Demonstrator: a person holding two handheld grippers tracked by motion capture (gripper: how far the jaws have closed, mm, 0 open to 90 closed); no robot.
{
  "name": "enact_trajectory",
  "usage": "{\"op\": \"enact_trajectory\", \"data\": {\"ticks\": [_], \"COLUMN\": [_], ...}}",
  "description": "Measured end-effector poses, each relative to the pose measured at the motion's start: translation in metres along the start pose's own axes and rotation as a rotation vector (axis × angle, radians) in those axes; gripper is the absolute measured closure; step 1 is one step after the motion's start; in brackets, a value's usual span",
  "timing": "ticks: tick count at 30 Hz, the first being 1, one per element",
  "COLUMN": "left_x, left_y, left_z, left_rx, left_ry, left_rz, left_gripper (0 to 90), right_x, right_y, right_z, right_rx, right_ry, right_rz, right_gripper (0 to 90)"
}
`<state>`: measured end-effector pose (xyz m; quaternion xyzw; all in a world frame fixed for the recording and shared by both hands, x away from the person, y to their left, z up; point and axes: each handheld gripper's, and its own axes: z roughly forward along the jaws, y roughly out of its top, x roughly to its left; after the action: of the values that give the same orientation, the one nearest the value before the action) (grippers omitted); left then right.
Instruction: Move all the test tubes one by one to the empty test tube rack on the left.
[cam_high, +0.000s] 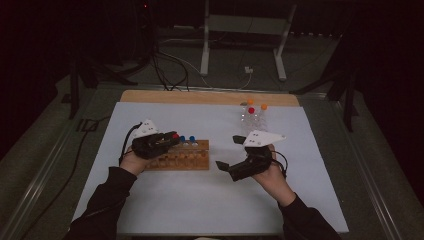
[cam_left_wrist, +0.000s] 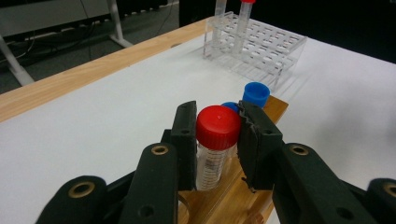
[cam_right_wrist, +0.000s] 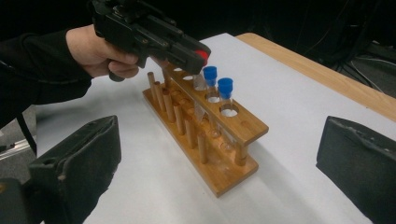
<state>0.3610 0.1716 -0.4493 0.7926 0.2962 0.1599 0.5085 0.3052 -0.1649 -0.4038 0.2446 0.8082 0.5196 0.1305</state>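
Gripping a red-capped tube (cam_left_wrist: 217, 140) — left gripper (cam_left_wrist: 217, 135) clamped, graduation marks unreadable, right gripper (cam_right_wrist: 219, 154) wide open — empty.

Your red-capped tube (cam_left_wrist: 215, 140) is a clear graduated plastic tube with a glossy red screw cap, standing upright; its cap sits pinched between the two black pads of your left tongs (cam_left_wrist: 217, 135), over the back row of the wooden rack (cam_right_wrist: 219, 140). Its lower end goes down toward a rack hole near the left end, just beside the two blue-capped tubes (cam_right_wrist: 217, 88).
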Motion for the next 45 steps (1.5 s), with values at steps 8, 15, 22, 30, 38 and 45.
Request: {"op": "enact_trajectory", "data": {"ticks": [8, 15, 22, 30, 38, 45], "left_x": [-0.003, -0.009, -0.014, -0.017, -0.019, -0.021], "left_y": [0.006, 0.018, 0.025, 0.028, 0.030, 0.031], "left_z": [-0.007, -0.021, -0.024, -0.025, -0.027, -0.027], "left_rx": [0.021, -0.015, -0.020, -0.033, -0.045, -0.040], "left_ry": [-0.039, -0.076, -0.068, -0.110, -0.118, -0.119], "left_rz": [0.037, 0.056, 0.035, 0.011, 0.016, 0.017], "left_gripper": [47.6, 24.1, 6.2, 3.2, 3.2, 3.1], "right_x": [-0.006, -0.026, -0.066, -0.111, -0.149, -0.167], "right_y": [0.004, 0.009, 0.004, -0.023, -0.037, -0.038], "right_z": [-0.008, -0.028, -0.044, -0.017, 0.008, 0.030], "right_rx": [-0.020, -0.066, -0.079, 0.013, 0.051, 0.148], "right_ry": [-0.019, -0.087, -0.176, -0.285, -0.371, -0.437], "right_rz": [0.004, 0.026, 0.069, 0.144, 0.206, 0.217], "right_gripper": [0.0, 0.0, 0.0, 10.7, 43.4, 58.3]}}
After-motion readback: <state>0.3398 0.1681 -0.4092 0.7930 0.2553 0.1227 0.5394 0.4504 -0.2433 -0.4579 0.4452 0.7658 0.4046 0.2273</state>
